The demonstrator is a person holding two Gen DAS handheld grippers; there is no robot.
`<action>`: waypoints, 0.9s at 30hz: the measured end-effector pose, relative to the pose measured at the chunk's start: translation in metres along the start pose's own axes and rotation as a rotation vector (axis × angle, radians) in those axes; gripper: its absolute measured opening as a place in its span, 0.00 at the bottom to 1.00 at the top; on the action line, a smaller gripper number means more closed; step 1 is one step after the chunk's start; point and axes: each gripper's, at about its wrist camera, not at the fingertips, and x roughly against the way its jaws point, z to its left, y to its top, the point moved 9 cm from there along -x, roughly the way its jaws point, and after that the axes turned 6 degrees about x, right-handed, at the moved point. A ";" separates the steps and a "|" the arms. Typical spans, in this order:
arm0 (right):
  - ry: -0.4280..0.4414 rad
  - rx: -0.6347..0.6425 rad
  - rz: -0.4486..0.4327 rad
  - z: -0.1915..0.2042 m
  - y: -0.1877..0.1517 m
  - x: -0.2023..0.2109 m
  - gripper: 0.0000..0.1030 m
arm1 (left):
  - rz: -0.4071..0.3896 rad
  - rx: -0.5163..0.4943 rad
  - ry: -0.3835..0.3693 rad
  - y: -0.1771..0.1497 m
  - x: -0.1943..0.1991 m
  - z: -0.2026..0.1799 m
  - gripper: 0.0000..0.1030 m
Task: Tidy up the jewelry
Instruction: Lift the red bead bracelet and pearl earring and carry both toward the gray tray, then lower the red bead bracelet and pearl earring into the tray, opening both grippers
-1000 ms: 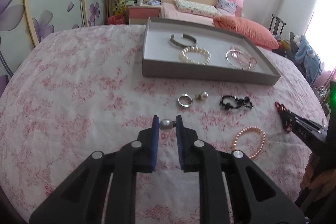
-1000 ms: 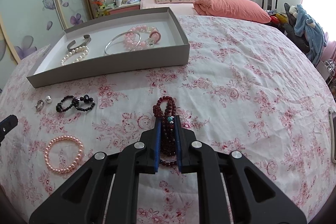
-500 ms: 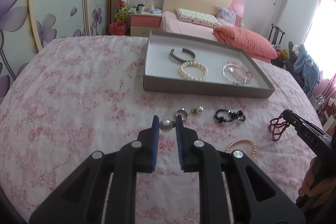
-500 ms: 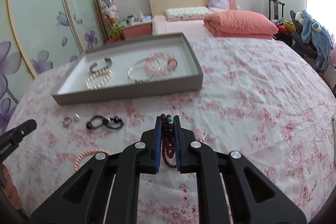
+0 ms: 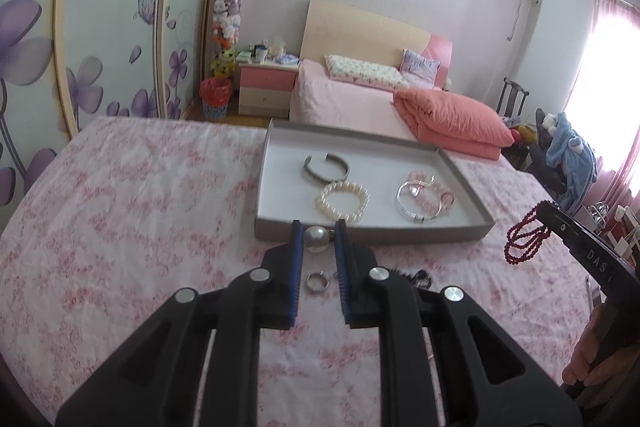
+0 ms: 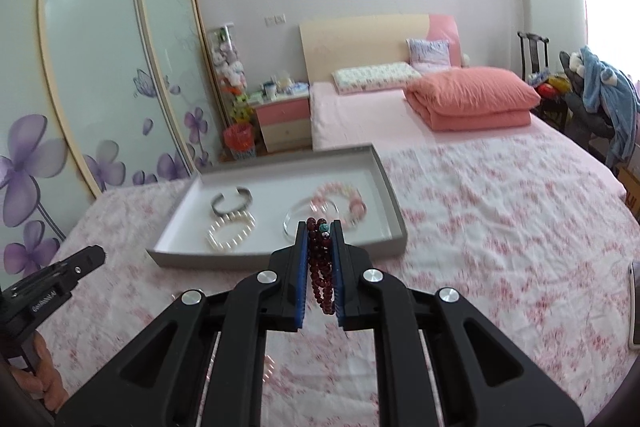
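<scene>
**Tray lies ahead of both loaded jaws**

The left gripper (image 5: 316,239) pinches a pearl earring (image 5: 316,238); the right gripper (image 6: 320,231) clamps a dark red bead bracelet (image 6: 322,267), hanging lengthwise between its jaws. The grey tray (image 5: 360,233) sits just beyond and below both (long side crosswise), seemingly nearer the left.

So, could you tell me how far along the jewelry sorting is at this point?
Done: a cuff, a white pearl bracelet and clear and pink bangles lie in the tray. In hand: left gripper pinches a pearl earring, right gripper dark red beads. Left: a ring and black beads.
</scene>
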 end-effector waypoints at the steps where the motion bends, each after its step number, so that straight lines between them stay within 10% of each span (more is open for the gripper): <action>1: 0.004 0.005 -0.014 0.002 0.005 0.001 0.11 | -0.007 -0.001 -0.002 0.003 0.001 -0.002 0.16; 27: -0.003 0.071 -0.211 0.018 0.081 -0.022 0.11 | -0.140 -0.084 -0.011 0.074 -0.035 -0.046 0.16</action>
